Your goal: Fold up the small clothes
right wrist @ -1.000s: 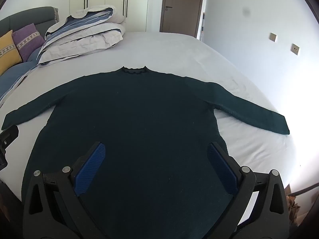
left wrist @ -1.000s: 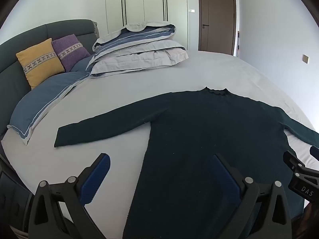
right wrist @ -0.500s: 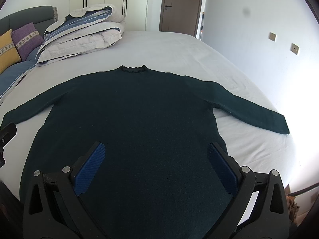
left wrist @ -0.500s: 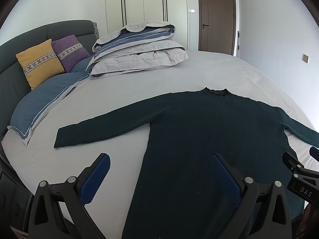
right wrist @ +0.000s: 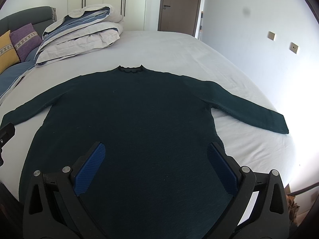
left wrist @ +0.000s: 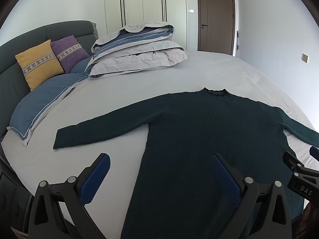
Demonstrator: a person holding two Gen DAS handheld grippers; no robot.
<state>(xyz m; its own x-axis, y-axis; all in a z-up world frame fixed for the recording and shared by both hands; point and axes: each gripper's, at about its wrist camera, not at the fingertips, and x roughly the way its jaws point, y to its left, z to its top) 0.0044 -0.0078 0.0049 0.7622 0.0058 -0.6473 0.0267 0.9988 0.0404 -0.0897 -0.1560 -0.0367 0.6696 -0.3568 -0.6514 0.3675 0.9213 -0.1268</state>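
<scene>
Two grippers hover over one sweater laid flat on a wide bed.

Smooth pale-grey bed sheet (right wrist: 179, 47) stretches broad; a puffy folded duvet (left wrist: 137, 49) is stacked near the headboard. On the sheet's near half lies the dark green knit sweater (right wrist: 135, 109), sleeves out, frilled collar away. Left gripper (left wrist: 161, 163) and right gripper (right wrist: 156, 149) both hang above it, ribbed blue pads (right wrist: 89, 169) spread wide, holding nothing.
</scene>
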